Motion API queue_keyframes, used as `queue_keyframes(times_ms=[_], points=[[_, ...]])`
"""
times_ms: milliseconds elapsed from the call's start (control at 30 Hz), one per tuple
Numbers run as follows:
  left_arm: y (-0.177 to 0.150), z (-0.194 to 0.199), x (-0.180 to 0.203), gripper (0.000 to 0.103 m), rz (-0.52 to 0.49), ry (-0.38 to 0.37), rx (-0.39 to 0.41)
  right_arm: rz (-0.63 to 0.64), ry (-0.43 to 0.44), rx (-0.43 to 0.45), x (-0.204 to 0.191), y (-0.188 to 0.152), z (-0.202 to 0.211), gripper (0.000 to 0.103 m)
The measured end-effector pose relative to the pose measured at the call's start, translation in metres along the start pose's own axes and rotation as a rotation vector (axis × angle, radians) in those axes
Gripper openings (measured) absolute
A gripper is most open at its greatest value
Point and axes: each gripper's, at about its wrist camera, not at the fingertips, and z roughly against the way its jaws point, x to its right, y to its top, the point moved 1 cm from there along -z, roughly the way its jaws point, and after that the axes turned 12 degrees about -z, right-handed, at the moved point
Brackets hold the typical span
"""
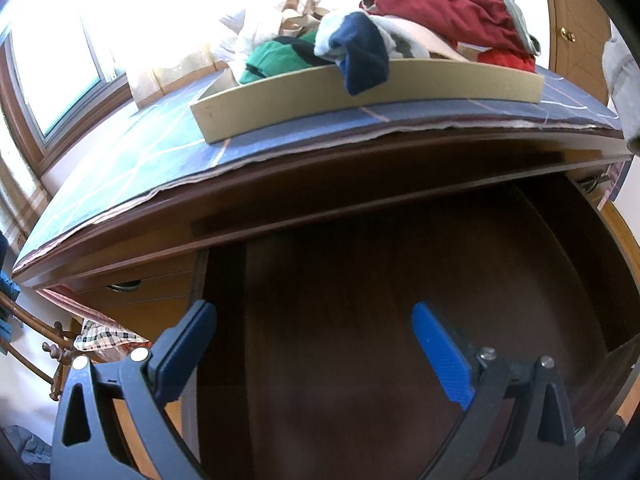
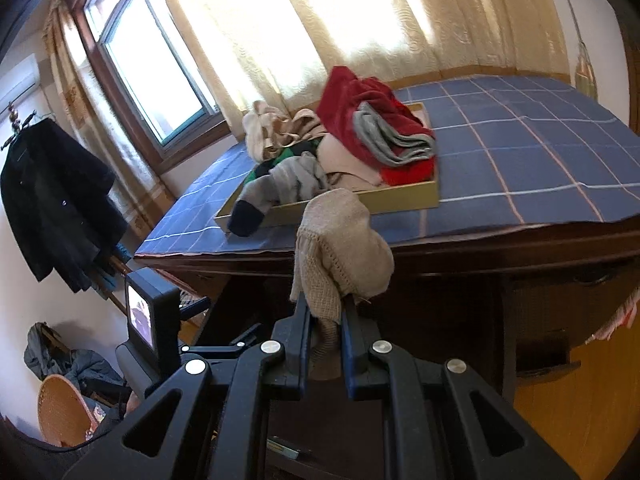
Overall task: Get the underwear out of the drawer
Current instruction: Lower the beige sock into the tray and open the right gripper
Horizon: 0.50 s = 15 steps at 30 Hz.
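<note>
The right gripper (image 2: 325, 308) is clenched on a beige knitted garment (image 2: 340, 240), which bunches up above its jaws and hangs in the air just in front of the desk's near edge. I take it for the piece being lifted out. It is clear of the drawer and not yet set down anywhere.

The left gripper (image 1: 314, 336) hangs over the open drawer (image 1: 380, 280) with its blue pads spread wide and nothing between them. What I can see of the drawer's dark wooden floor is bare; the part beneath the desk top is in shadow, so I cannot tell whether anything is left at the back.

On the desk, which is covered by a blue checked cloth (image 2: 520, 152), stands a shallow cardboard tray (image 2: 400, 200) already heaped with clothes: a red garment (image 2: 360, 104) with grey folded on it at the far right, something green, some cream pieces, and a grey sock with a dark toe (image 2: 272, 192) spilling over the near left rim.

To my eye the job is nearly done. The beige piece looks like the last one in hand, and what remains is to carry it up over the desk edge and drop it with the pile in the tray.
</note>
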Motion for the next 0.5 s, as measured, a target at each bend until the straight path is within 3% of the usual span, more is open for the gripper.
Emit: queue_keyframes(times_ms=[233,500], points=[[0.001,-0.001,0.002,0.1,-0.007,0.009,-0.006,0.081,0.005,0.042,-0.022,0.031,-0.003,0.014],[0.001,-0.001,0.003,0.1,-0.002,0.013,-0.004,0.21,0.09,0.013,-0.091,0.079,-0.057,0.014]])
